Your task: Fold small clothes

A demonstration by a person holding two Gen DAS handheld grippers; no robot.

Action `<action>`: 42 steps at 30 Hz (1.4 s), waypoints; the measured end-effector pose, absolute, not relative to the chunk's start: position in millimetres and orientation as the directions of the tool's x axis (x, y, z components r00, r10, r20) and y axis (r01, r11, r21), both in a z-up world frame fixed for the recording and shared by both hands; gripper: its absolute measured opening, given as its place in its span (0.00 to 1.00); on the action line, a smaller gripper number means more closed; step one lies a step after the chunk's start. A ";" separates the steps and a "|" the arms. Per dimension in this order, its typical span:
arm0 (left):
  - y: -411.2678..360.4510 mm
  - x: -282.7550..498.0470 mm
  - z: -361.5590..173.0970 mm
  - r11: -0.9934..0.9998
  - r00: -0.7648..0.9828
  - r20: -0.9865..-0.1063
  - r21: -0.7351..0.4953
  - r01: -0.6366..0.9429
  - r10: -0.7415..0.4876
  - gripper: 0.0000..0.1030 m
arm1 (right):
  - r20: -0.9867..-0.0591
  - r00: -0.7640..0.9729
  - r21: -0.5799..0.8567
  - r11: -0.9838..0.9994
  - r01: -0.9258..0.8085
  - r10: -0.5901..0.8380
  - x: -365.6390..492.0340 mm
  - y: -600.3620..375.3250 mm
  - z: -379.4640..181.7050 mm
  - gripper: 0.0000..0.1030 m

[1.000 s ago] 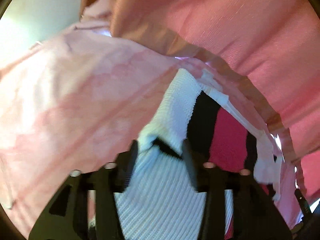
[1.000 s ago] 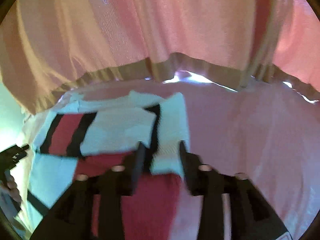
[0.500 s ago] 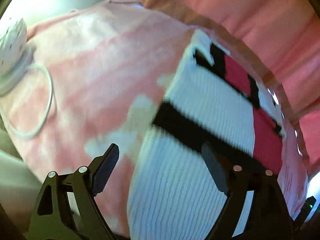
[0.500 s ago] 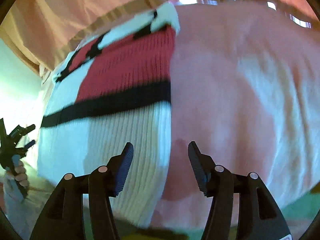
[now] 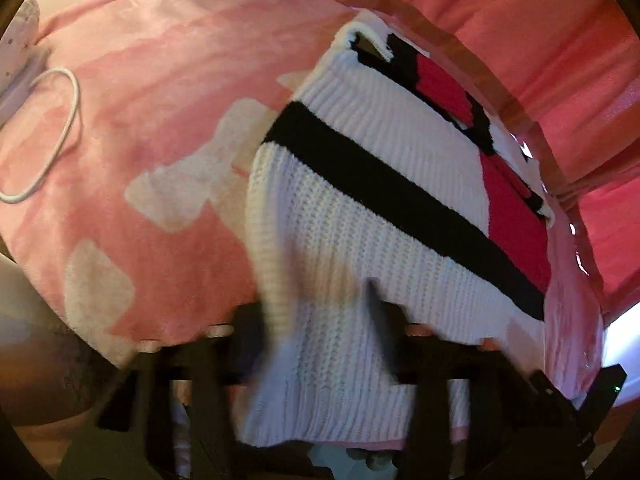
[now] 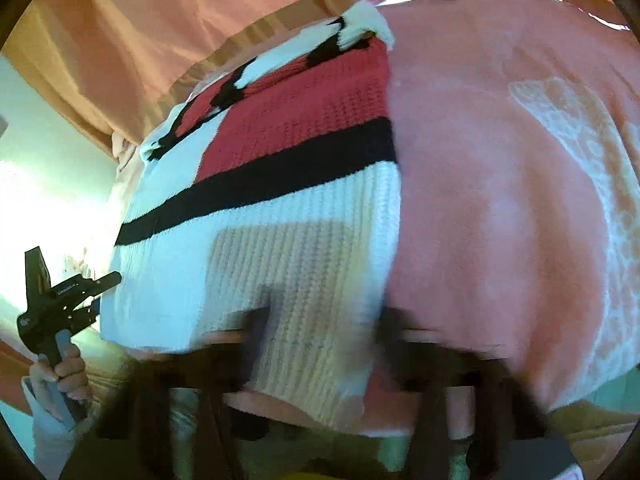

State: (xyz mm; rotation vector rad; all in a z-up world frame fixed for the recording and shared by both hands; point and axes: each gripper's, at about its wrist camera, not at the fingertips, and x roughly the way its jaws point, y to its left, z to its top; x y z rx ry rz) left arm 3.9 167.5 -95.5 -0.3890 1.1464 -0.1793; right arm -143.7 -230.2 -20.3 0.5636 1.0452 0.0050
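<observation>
A small knit sweater (image 5: 360, 208), white with black stripes and red blocks, lies folded flat on a pink and white blanket (image 5: 160, 128); it also shows in the right wrist view (image 6: 280, 184). My left gripper (image 5: 316, 312) is blurred, its jaws apart around the sweater's near left corner. My right gripper (image 6: 324, 320) is blurred too, jaws apart over the sweater's near right corner. Neither holds the fabric. The left gripper also shows in the right wrist view (image 6: 64, 304), held in a hand.
A pink curtain (image 5: 520, 40) hangs close behind the far edge of the blanket. A white cable loop (image 5: 44, 132) lies on the blanket at the left, beside a white patterned object (image 5: 16, 52). The blanket's near edge drops off just below both grippers.
Both grippers let go of the sweater's far end, opened and pulled back to its near edge. The sweater now lies folded flat. The jaws look narrower than half a second ago.
</observation>
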 end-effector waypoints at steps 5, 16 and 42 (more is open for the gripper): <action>166.8 -16.8 -75.5 0.908 0.439 -0.814 -0.419 0.006 -0.379 0.08 | -0.761 0.606 0.445 0.866 0.230 0.230 -160.1 -242.3 17.7 0.06; 184.3 -66.7 -98.9 0.887 0.411 -0.838 -0.442 -0.130 -0.358 0.24 | -0.836 0.514 0.380 0.878 0.291 0.191 -191.5 -255.1 3.0 0.13; 174.8 -83.4 -29.4 0.854 0.447 -0.755 -0.518 0.043 -0.480 0.10 | -0.742 0.617 0.488 0.843 0.227 0.264 -224.9 -266.6 61.2 0.08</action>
